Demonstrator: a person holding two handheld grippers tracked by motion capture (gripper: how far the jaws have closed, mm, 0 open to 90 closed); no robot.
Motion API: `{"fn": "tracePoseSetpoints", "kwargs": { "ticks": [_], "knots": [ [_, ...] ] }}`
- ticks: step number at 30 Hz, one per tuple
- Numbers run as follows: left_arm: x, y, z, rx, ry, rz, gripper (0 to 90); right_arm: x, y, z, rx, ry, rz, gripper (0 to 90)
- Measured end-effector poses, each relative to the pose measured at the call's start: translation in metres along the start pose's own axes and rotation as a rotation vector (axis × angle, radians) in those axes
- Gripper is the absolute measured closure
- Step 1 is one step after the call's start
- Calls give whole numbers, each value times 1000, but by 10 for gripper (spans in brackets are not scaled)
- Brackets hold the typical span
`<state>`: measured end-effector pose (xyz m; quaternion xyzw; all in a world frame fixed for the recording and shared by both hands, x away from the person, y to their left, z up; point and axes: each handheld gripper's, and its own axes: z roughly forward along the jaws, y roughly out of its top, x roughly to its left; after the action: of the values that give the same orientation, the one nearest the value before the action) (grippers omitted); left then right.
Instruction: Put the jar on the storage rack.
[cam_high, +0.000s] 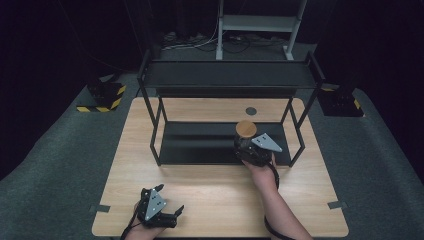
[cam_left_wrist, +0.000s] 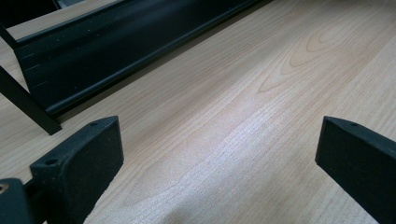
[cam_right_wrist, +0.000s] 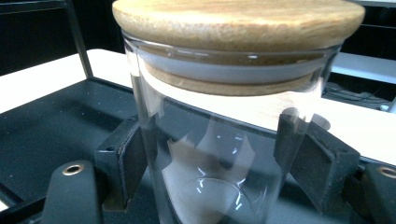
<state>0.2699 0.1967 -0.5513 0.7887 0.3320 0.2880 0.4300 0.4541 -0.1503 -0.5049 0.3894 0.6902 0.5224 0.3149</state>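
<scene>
At the lower left of the high view the left gripper (cam_high: 175, 214) rests on the wooden table (cam_high: 220, 195), jaws wide apart and empty. Right of centre, the right gripper (cam_high: 248, 150) clamps a clear glass jar (cam_right_wrist: 219, 154) with a cork lid (cam_right_wrist: 238, 18) over the black rack's (cam_high: 225, 75) lower shelf (cam_high: 200, 142). No label or writing can be read.

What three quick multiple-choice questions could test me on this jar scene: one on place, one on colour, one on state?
1. Where is the jar?
A. over the rack's lower shelf
B. on the top shelf
C. on the floor

2. What colour is the lid?
A. red
B. tan
C. blue

3. How is the left gripper?
A. shut on the jar
B. shut on a cup
C. open, empty

Answers: 1 A, the right gripper holds it over the shelf's front edge; 2 B, it looks like cork or wood; 3 C, its jaws stand apart over the bare table.
</scene>
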Motion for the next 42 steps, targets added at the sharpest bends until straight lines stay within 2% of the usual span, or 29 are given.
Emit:
{"fn": "tracePoseSetpoints", "kwargs": {
  "ticks": [20,42],
  "knots": [
    [1,0,0,-6,-2,-6,13,-3,0,16,12,-12,3,256],
    [1,0,-1,-8,-2,-7,13,-3,-3,26,31,-18,16,256]
  ]
}}
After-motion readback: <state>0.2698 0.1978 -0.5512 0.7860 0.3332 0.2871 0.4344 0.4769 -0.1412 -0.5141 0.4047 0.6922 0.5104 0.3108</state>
